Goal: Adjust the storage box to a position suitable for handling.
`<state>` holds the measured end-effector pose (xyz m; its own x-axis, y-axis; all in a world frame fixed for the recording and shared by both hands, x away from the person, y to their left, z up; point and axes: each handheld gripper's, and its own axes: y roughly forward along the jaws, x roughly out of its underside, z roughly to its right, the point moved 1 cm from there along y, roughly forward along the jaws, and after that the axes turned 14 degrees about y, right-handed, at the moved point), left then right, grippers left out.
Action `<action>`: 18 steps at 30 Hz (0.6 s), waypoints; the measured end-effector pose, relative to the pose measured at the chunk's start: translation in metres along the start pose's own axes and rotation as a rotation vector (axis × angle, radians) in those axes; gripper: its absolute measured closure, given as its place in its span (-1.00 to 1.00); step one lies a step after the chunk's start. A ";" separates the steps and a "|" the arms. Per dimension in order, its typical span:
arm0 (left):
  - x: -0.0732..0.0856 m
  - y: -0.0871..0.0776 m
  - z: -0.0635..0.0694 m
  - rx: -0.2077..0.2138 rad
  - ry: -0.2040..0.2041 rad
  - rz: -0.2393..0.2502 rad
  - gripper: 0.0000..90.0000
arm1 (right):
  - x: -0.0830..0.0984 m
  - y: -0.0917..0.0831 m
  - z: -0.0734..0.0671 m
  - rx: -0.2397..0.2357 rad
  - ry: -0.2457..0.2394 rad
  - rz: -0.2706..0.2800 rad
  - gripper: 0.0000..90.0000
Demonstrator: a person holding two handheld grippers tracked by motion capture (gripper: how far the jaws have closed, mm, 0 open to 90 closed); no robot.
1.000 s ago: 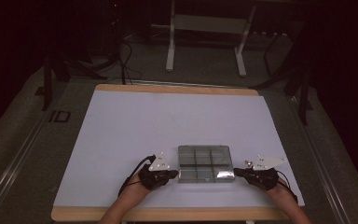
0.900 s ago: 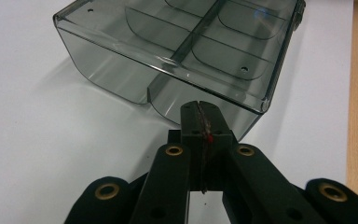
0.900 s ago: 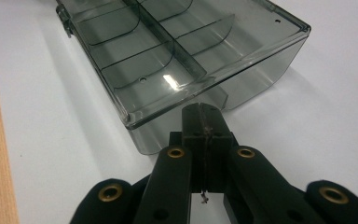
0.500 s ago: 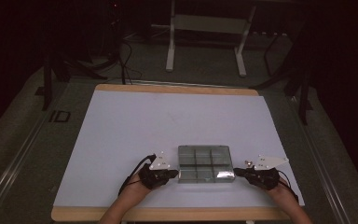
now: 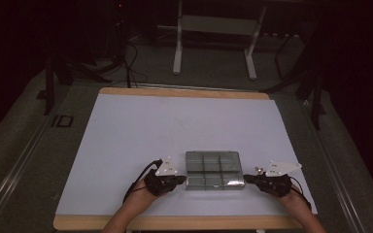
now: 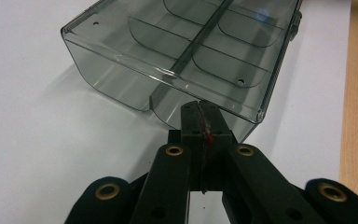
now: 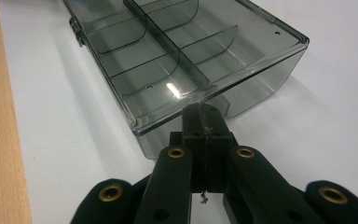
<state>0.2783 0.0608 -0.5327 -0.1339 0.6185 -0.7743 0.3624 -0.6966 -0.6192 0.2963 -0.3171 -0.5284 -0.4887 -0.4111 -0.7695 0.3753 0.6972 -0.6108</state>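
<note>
A smoky transparent plastic compartment box [image 5: 214, 169] lay on the white table [image 5: 126, 136]; the left gripper [image 5: 180, 180] and right gripper [image 5: 249, 179] flanked its ends, jaws pressed together, empty.

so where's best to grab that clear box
By its two short end walls, one tool from each side. The box lies flat with its lid shut, and the left tool and right tool already sit shut at those ends.
</note>
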 end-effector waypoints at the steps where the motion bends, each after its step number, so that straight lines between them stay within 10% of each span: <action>1: 0.000 0.000 0.000 0.001 -0.001 -0.001 1.00 | 0.000 0.000 0.000 0.000 0.000 -0.001 1.00; 9: -0.008 -0.001 -0.001 -0.017 0.011 0.024 0.99 | -0.007 0.000 -0.005 0.014 -0.025 0.011 1.00; 18: -0.011 -0.005 -0.008 -0.076 -0.014 0.045 0.43 | -0.012 -0.003 -0.004 0.066 -0.020 0.065 0.55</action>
<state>0.2851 0.0603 -0.5196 -0.1288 0.5820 -0.8029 0.4372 -0.6934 -0.5727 0.2983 -0.3119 -0.5170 -0.4462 -0.3784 -0.8110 0.4573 0.6826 -0.5701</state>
